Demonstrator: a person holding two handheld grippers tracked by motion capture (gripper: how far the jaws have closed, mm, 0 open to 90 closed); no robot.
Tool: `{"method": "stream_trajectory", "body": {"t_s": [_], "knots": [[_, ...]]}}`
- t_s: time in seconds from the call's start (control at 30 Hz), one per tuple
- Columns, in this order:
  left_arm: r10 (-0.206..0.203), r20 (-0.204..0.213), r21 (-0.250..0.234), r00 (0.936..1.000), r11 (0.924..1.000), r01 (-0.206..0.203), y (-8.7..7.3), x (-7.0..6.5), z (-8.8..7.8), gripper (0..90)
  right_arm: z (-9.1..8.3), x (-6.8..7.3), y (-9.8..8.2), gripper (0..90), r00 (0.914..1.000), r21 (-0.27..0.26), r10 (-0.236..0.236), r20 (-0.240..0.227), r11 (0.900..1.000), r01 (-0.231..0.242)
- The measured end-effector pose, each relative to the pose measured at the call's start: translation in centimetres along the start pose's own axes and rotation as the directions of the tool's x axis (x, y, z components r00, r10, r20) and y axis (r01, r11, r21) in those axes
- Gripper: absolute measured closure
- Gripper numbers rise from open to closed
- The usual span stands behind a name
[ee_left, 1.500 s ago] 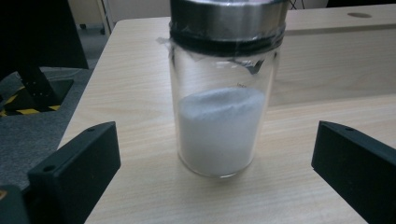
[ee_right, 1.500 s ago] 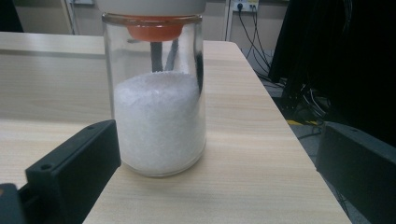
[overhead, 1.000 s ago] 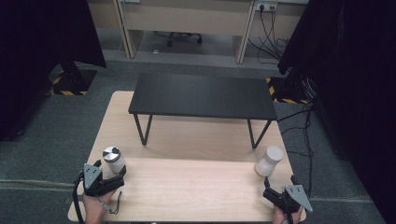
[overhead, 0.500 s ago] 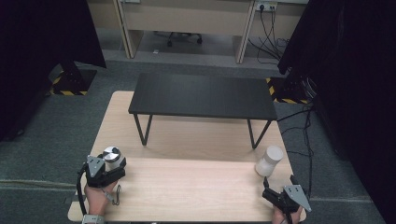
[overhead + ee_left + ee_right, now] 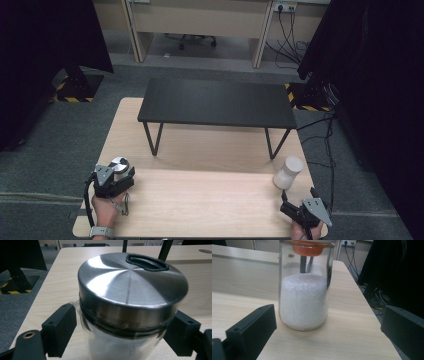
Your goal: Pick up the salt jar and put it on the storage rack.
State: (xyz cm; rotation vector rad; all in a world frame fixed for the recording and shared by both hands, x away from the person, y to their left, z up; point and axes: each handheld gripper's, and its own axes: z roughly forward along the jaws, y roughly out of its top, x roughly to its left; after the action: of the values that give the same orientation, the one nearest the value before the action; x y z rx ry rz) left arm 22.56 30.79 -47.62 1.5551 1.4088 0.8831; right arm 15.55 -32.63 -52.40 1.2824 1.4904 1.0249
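Wooden table: steel-lidded jar upright between left gripper jaws, just closing in, pads seemingly touching; right gripper gapes.

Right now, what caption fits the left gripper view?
Left gripper around a jar with a shiny metal lid.

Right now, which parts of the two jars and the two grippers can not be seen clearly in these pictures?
- Steel-lidded jar, left gripper view: its base is cut off by the bottom edge; the glass is blurred, so the contents are unclear.
- Left gripper: whether its pads press the glass is hidden behind the jar.
- Jar of white granules, right gripper view: the lid is cut off by the top edge.
- Right gripper, high view: too small to judge its jaws.
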Motion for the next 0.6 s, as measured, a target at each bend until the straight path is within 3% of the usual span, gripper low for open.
{"method": "stream_trajectory", "body": {"t_s": [0.3, 0.6], "knots": [[0.012, 0.001, -0.001, 0.9999, 0.9999, -0.012, -0.33, -0.23, 0.22, 29.7, 0.05, 0.07, 0.03, 0.3, 0.9999, 0.002, -0.012, -0.001, 1.000, 0.012], [0.019, -0.009, -0.011, 0.9998, 0.9998, -0.019, -0.59, -0.49, 0.22, 30.4, 0.09, 0.12, 0.06, 0.2, 0.9997, 0.005, -0.023, -0.001, 1.000, 0.023]]}}
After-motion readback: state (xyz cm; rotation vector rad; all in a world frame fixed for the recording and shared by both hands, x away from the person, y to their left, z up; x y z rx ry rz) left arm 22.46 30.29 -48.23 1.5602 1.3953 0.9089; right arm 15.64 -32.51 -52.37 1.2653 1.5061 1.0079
